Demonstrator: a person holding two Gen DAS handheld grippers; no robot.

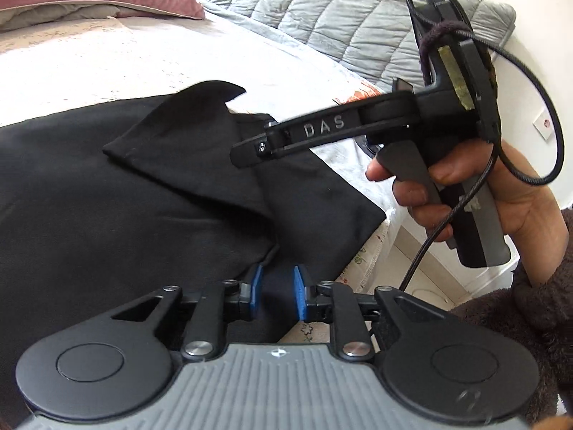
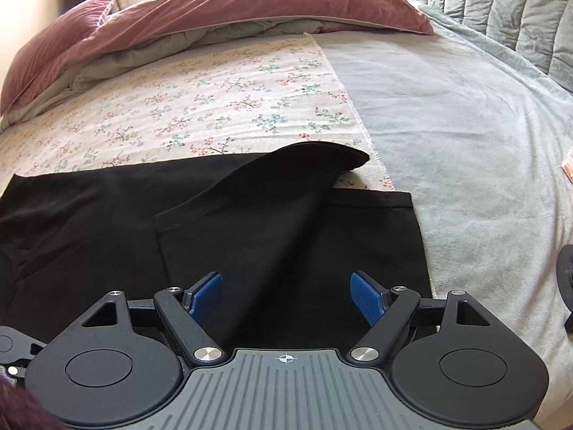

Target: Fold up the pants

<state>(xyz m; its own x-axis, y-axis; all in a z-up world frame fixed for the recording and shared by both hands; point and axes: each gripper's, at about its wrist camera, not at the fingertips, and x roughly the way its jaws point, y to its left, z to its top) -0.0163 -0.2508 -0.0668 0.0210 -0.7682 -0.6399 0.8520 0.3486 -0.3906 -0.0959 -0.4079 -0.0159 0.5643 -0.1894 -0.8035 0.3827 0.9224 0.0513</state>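
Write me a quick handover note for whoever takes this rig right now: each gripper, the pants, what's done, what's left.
Left gripper: jaws partly closed with a fold of the black pants between the blue pads; whether it is firmly pinched cannot be told.
Right gripper: wide open above the pants, holding nothing.
Pants: spread on the floral sheet on the bed, one corner flipped back over the rest and lying crooked.
Done: a first partial fold is started.
Left: square up that flap, finish the folds, smooth the bundle.
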